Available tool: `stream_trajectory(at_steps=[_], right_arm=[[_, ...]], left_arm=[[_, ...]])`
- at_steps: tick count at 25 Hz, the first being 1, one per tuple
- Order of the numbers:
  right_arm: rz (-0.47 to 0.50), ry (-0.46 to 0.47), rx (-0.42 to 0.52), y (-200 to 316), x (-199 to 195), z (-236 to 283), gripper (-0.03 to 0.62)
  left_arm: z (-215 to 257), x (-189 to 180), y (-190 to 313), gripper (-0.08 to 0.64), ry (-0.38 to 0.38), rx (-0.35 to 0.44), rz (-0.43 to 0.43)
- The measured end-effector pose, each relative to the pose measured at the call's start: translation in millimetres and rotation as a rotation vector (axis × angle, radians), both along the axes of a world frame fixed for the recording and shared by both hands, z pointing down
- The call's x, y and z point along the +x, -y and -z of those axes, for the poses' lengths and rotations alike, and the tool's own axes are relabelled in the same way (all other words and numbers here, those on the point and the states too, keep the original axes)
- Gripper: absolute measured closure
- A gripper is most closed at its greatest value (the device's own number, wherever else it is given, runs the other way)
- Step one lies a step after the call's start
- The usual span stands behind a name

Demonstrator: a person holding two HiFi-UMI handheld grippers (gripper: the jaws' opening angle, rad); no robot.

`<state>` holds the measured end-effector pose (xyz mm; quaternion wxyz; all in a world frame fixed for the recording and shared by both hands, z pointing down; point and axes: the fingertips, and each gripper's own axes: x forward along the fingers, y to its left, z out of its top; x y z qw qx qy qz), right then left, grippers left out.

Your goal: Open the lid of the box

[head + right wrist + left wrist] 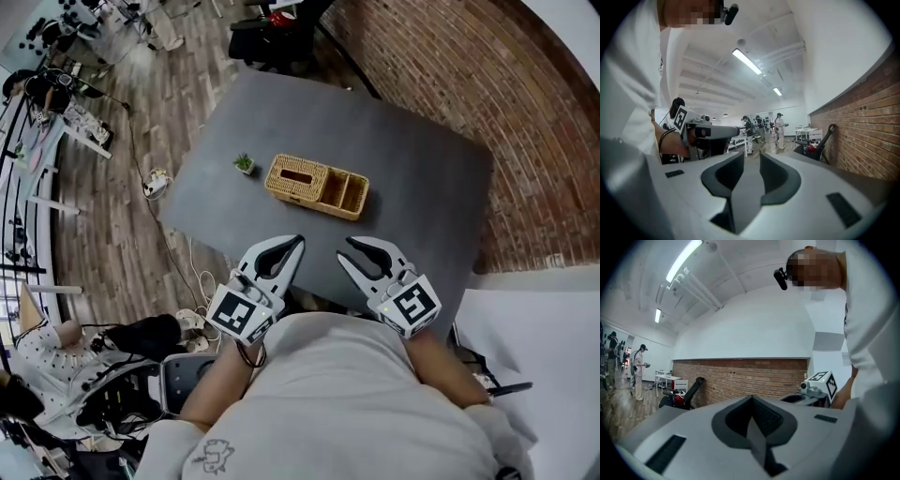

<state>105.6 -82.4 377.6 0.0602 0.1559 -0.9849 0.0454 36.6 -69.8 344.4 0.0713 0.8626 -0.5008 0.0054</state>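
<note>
In the head view a woven wicker box (315, 186) lies at the middle of the grey table (422, 187). Its left half carries a lid with a slot; its right half shows open compartments. Both grippers hover near the person's chest over the table's near edge, well short of the box. The left gripper (299, 240) (751, 397) has its jaws together with nothing between them. The right gripper (345, 249) (751, 154) shows a narrow empty gap between its jaws. Both gripper views look level across the room, so neither shows the box.
A small potted plant (244, 163) stands on the table just left of the box. A brick wall (450, 66) runs along the table's far right side. Chairs, desks and cables lie on the wood floor (122, 216) at the left, and people stand far off.
</note>
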Motion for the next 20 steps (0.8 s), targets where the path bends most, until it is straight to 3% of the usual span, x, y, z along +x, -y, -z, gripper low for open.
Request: stream_trajectory(at_steps=[10, 20], right_arm=[[-0.072, -0.003, -0.012, 20.2, -13.0, -2.8, 0.471], [-0.08, -0.061, -0.052, 42.6, -63.9, -27.3, 0.462]], left_arm=[[-5.7, -12.3, 32.9, 0.549, -0.002, -0.009, -0.093], [-33.2, -56.0, 66.0, 0.549, -0.01, -0.076, -0.177]])
